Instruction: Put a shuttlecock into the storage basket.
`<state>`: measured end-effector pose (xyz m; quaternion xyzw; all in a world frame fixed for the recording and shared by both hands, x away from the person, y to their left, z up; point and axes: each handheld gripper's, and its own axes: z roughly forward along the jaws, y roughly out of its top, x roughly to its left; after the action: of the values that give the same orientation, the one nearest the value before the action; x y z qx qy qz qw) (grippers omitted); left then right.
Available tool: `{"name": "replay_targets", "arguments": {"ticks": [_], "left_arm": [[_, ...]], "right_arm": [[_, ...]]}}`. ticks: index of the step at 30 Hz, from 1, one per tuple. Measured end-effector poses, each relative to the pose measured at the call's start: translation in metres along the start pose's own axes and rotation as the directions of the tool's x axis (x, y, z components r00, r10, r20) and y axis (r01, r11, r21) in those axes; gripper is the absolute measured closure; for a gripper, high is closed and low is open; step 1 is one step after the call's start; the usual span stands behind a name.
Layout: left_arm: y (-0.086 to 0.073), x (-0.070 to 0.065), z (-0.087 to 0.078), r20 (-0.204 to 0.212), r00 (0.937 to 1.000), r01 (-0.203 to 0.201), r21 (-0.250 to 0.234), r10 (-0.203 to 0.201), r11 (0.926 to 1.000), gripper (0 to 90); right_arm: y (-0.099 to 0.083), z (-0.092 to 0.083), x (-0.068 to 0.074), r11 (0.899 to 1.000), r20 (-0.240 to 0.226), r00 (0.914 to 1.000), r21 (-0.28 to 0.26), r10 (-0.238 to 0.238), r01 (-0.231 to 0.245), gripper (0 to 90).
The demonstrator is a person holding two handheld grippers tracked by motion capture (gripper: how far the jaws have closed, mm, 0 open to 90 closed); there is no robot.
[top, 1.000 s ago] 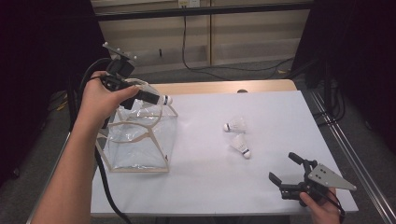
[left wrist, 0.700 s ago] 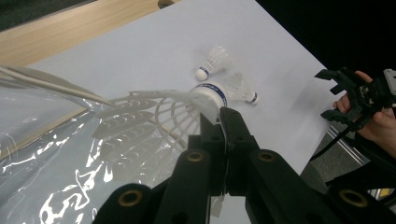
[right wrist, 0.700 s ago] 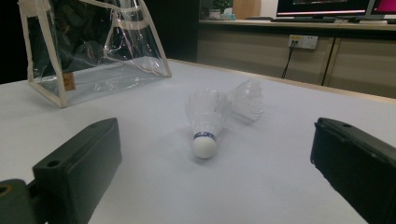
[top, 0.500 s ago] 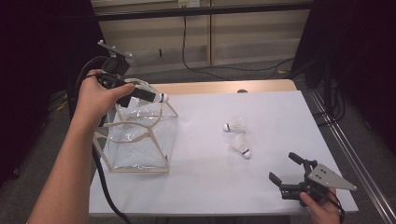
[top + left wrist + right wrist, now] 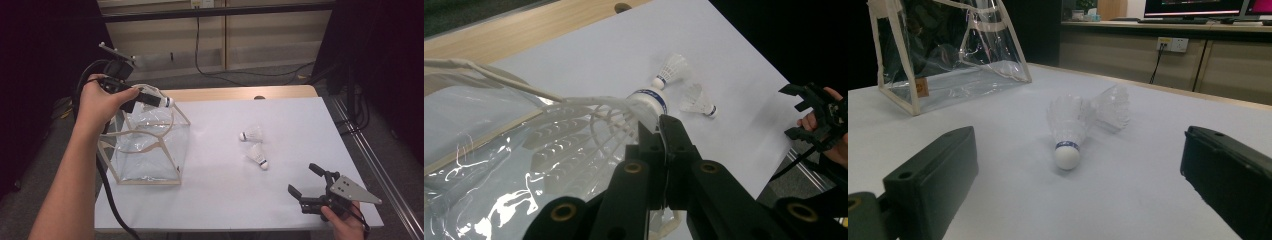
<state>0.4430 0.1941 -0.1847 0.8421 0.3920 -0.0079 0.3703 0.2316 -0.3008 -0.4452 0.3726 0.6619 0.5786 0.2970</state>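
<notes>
The left gripper [image 5: 150, 98] is pinched tight on the feathers of 1 shuttlecock [image 5: 644, 102], just behind its white cork tip. It holds the shuttlecock right above the top edge of the clear bag [image 5: 150, 145], at the side nearest the middle of the table.

To do this step well, I think the hand should bring the shuttlecock over the middle of the bag's mouth and tip the cork down. Then the jaws can let go low and gently, so it drops inside and does not bounce off. The feathers are soft, so no harder squeeze is needed.

The bag's white handles [image 5: 499, 80] loop across the opening and could catch the feathers. The mouth looks open, but the plastic is shiny and it is hard to be sure.

2 more shuttlecocks [image 5: 251, 134] [image 5: 258, 156] lie touching each other on the white table [image 5: 215, 200], well apart from the bag, on the right hand's side. The right gripper [image 5: 312, 185] sits farther from the bag than those 2, jaws wide apart and holding nothing, pointing at them.
</notes>
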Motion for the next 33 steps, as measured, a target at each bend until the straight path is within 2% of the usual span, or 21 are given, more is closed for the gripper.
{"name": "replay_targets", "arguments": {"ticks": [22, 25, 33], "left_arm": [[-0.002, 0.013, -0.002, -0.067, 0.9976, 0.019, 0.0, -0.019, 0.9998, 89.2], [-0.002, 0.016, -0.002, -0.086, 0.9961, 0.019, 0.007, -0.018, 0.9998, 89.2], [-0.005, 0.021, 0.001, -0.092, 0.9954, 0.029, 0.01, -0.028, 0.9995, 89.1]], "right_arm": [[0.0, 0.0, 0.0, 1.0, 0.001, 1.0, 0.0, 0.001, -0.001, 1.7], [0.0, 0.0, 0.0, 1.0, 0.0, 1.0, 0.0, 0.001, -0.001, 1.7], [0.0, 0.0, 0.0, 1.0, 0.001, 1.0, 0.0, 0.0, 0.0, 1.7]]}}
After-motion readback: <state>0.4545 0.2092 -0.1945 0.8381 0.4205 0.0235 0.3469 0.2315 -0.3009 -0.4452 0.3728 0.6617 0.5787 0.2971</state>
